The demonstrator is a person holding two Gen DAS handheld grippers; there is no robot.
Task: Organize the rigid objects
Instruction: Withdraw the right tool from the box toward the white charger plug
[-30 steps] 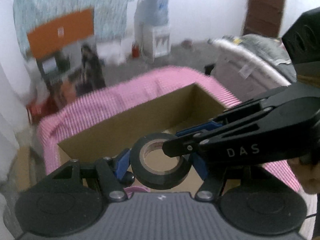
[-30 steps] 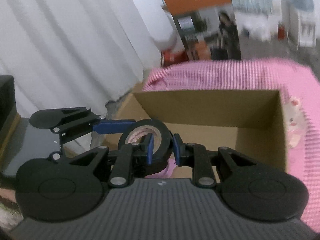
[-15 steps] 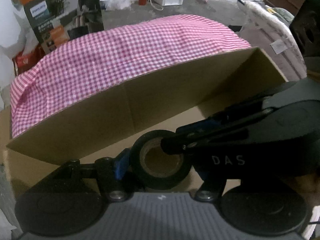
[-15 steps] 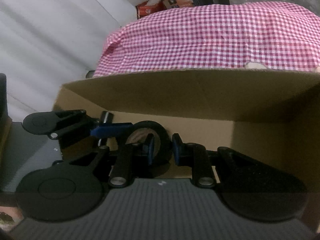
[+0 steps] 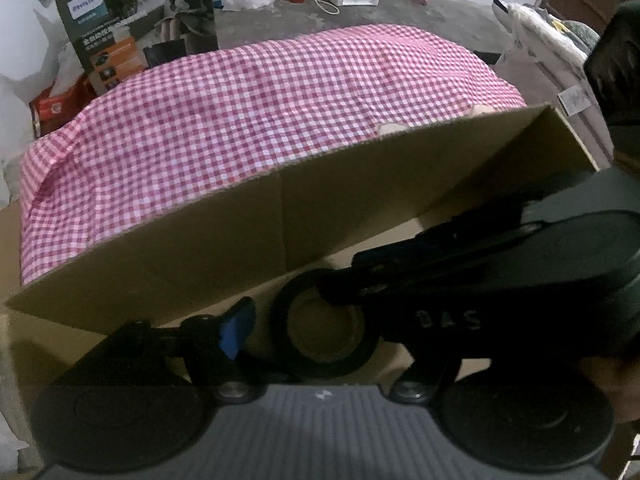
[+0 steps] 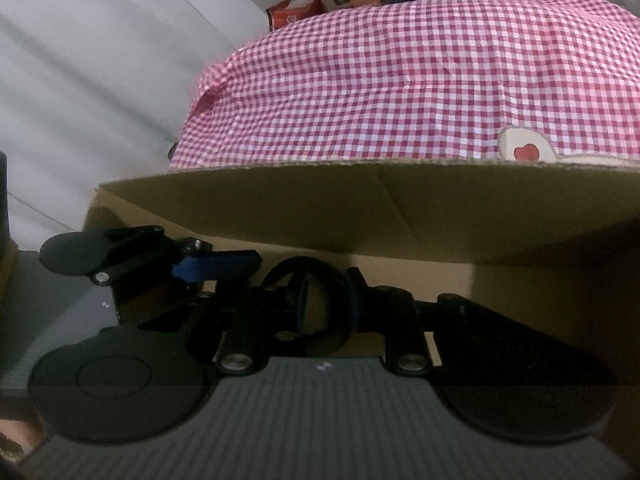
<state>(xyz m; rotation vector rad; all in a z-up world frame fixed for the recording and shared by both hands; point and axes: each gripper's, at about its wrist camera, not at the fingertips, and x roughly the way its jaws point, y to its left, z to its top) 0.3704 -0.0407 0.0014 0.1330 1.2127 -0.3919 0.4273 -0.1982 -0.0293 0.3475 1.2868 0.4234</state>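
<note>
Black tape roll (image 5: 326,322) is pinched through its wall by the right gripper (image 6: 326,300), inside the cardboard box (image 5: 248,232). Left gripper (image 5: 320,332) fingers (image 5: 236,328) have just been opening, spread beside it; the right-hand finger is hidden.

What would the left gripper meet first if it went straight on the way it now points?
Probably the floor of the cardboard box. The left gripper points steeply down into it, its jaws just opened around the tape roll that the right gripper pinches. The roll sits between its fingers, so depth is uncertain.
</note>
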